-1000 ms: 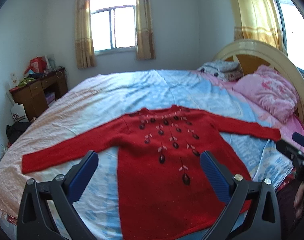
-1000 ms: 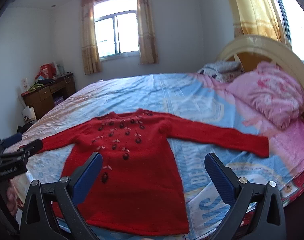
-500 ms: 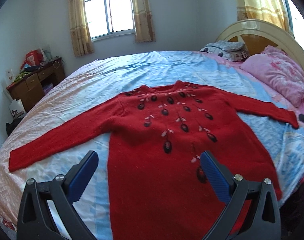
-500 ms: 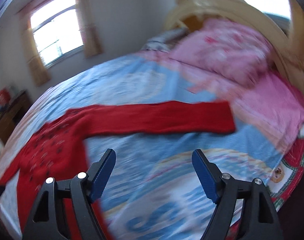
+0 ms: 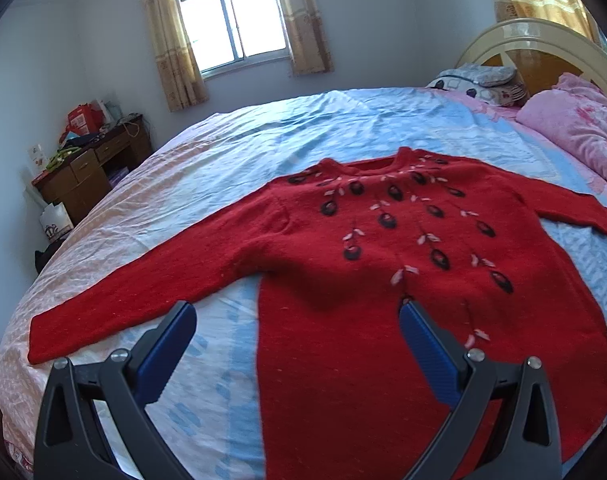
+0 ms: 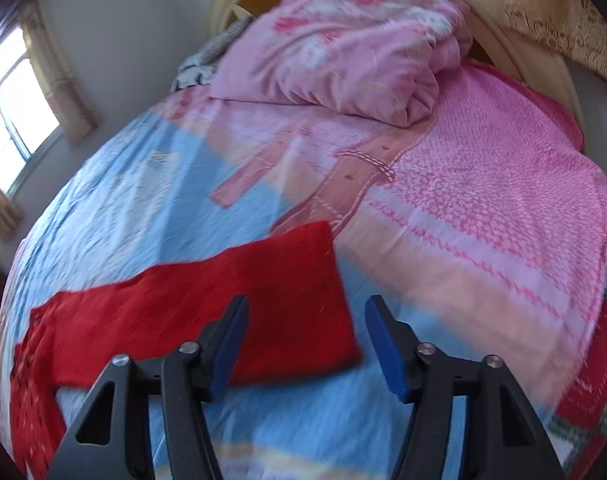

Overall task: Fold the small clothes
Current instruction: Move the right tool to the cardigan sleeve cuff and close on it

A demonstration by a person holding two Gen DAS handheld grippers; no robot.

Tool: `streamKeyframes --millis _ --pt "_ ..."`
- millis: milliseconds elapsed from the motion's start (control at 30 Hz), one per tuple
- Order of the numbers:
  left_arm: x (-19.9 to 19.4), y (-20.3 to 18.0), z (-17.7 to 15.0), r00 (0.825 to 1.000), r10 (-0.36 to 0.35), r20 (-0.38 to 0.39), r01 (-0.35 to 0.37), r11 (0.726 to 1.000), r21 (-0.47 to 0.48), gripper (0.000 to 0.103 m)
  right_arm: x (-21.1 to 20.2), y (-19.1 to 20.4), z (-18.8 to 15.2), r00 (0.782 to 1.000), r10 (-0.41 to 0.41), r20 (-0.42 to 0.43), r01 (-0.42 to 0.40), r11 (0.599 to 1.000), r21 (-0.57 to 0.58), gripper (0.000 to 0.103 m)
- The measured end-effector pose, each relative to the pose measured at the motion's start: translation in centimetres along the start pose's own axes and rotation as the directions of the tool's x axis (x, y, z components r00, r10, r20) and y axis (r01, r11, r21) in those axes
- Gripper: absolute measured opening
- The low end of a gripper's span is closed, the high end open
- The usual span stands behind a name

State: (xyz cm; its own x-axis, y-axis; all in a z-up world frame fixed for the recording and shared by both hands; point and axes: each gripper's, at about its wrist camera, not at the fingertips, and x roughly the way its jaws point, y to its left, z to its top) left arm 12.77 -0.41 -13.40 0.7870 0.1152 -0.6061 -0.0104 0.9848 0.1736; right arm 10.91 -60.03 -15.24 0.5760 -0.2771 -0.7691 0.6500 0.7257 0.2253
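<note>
Left wrist view: the red sweater (image 5: pixel 383 280) lies flat, front up, across the bed (image 5: pixel 231 152), both sleeves stretched out sideways.
Left gripper (image 5: pixel 297 344): jaws spread wide and empty, hovering over the sweater's lower body near the left side seam.
Right gripper (image 6: pixel 305 340): jaws parted, holding nothing, poised just above the cuff end of the right sleeve (image 6: pixel 231 304); the picture is blurred, so contact cannot be judged.
Step in hand: apparently the start of the first fold, with the right sleeve as the target; no fold is made yet.
Next move: likely lower over the cuff edge, pinch it, then carry it inward across the chest without dragging the body.
Fabric: thick, fuzzy knit, limp and prone to bunching; dark oval motifs with pale leaves fan down from the round neckline.
Surroundings: smooth, wrinkled blue and peach sheet; a plush pink pillow (image 6: pixel 343 40) and a nubbly pink blanket (image 6: pixel 503 184) lie near the curved headboard (image 5: pixel 531 40).
</note>
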Motion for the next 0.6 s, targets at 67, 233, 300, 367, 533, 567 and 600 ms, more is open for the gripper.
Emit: streamKeyframes --millis 67,233,300,367,533,567,600 --pt "0.2 0.3 0.1 1.0 0.009 0.0 -0.009 1.0 0.0 0.103 1.5 -0.3 0.6 1.0 -0.004 -0.027 0.004 1.0 0.017 0.056" --pt "0.7 1.5 0.2 1.0 0.026 -0.007 -0.026 1.0 0.002 0.103 3.1 0.6 0.6 0.999 -0.009 -0.042 0.008 1.0 -0.019 0.042" --pt "0.9 2.0 0.2 1.0 0.026 -0.01 -0.026 1.0 0.0 0.103 2.9 1.1 0.7 0.999 0.014 -0.039 -0.016 0.999 -0.045 0.007" --pt "0.8 2.5 0.3 1.0 0.029 -0.007 -0.029 1.0 0.004 0.103 2.5 1.6 0.8 0.998 0.029 -0.055 -0.031 0.998 -0.05 0.007" --pt "0.0 4.2 0.6 0.999 0.043 0.025 -0.043 0.999 0.0 0.103 -0.3 4.0 1.6 0.998 0.066 -0.013 -0.067 0.994 -0.082 0.007" --pt "-0.2 4.6 0.6 0.998 0.046 0.031 -0.046 0.999 -0.005 0.103 -1.0 4.6 1.8 0.997 0.078 -0.002 -0.077 0.993 -0.087 0.007" --pt "-0.3 4.9 0.6 0.998 0.048 0.036 -0.048 0.999 -0.01 0.103 -1.6 5.3 2.0 0.996 0.088 0.006 -0.087 0.992 -0.094 0.007"
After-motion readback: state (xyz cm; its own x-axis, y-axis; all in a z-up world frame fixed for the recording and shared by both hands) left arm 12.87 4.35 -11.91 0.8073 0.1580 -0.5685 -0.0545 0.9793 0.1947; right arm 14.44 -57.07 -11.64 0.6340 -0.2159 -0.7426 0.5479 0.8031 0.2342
